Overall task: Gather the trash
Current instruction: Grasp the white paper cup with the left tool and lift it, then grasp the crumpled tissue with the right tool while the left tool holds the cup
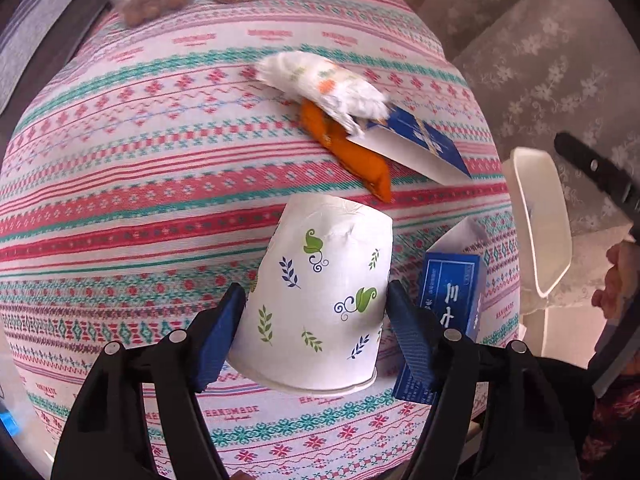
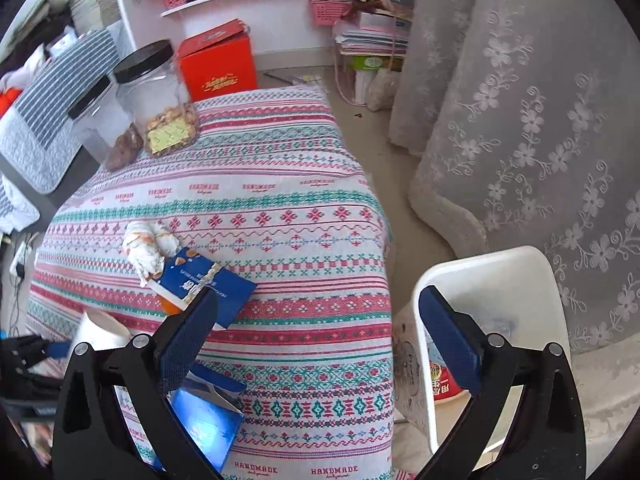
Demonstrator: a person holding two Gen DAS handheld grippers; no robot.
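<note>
The left gripper [image 1: 316,320] points steeply down with its pads against both sides of an upturned leaf-printed paper cup [image 1: 320,292], which stands near the table's [image 1: 120,200] right edge beside a blue carton [image 1: 452,300]. Squeeze only lightly, since the thin wall will likely buckle, then lift straight up and carry it to the white bin [image 2: 500,280] just off that edge. The right gripper [image 2: 320,332] hangs tilted down over the edge, fingers spread wide and empty.
</note>
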